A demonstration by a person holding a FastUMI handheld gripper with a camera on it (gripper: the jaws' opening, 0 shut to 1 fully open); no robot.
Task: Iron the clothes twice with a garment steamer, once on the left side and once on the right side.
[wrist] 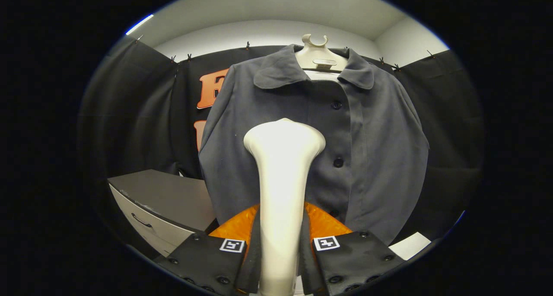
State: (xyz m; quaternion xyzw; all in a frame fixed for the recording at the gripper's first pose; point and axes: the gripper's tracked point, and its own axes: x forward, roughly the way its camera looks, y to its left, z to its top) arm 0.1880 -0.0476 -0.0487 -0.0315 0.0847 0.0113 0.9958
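A dark grey buttoned jacket (371, 149) hangs on a cream hanger (317, 56) straight ahead, its collar spread and its front facing me. My gripper (281, 248) is shut on the white garment steamer (283, 179), both black fingers pressing its handle from either side. The steamer stands upright between the fingers. Its wide head sits in front of the jacket's left half, at chest height. Whether the head touches the cloth I cannot tell. The steamer hides part of the jacket's middle.
A grey cabinet (164, 201) with a drawer handle stands low to the left of the jacket. A white sheet (410, 245) lies low to the right. Black cloth walls close in behind and on both sides.
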